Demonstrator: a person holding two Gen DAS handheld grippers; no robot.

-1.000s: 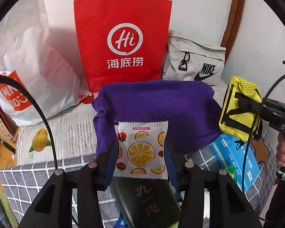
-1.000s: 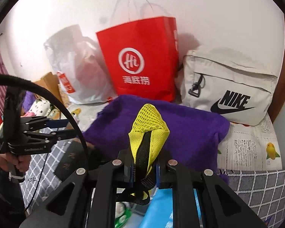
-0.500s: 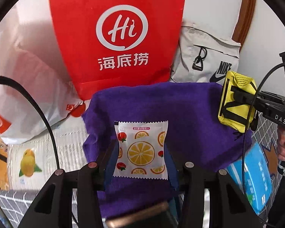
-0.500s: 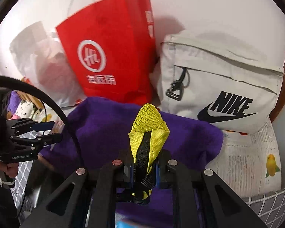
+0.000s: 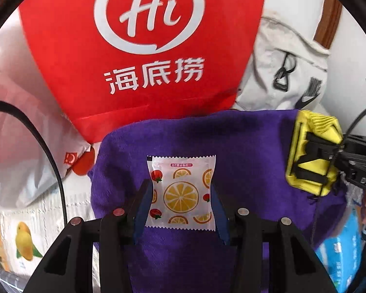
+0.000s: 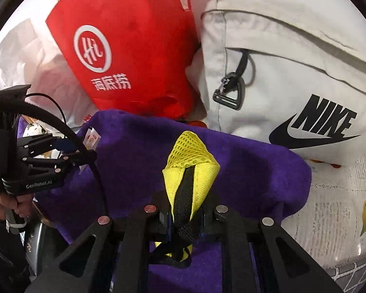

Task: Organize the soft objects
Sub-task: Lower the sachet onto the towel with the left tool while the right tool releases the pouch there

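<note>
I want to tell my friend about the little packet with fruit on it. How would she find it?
Look for the big red bag standing at the back, then the purple towel spread below it. Over the towel, the left tongs pinch a small flat packet. It is the only white thing printed with orange slices and strawberries, with zigzag edges top and bottom.

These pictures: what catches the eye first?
The big red paper bag at the back, with a purple towel spread before it. Over the towel, the left gripper holds an orange-print sachet, and the right gripper pinches a yellow mesh pouch.
</note>
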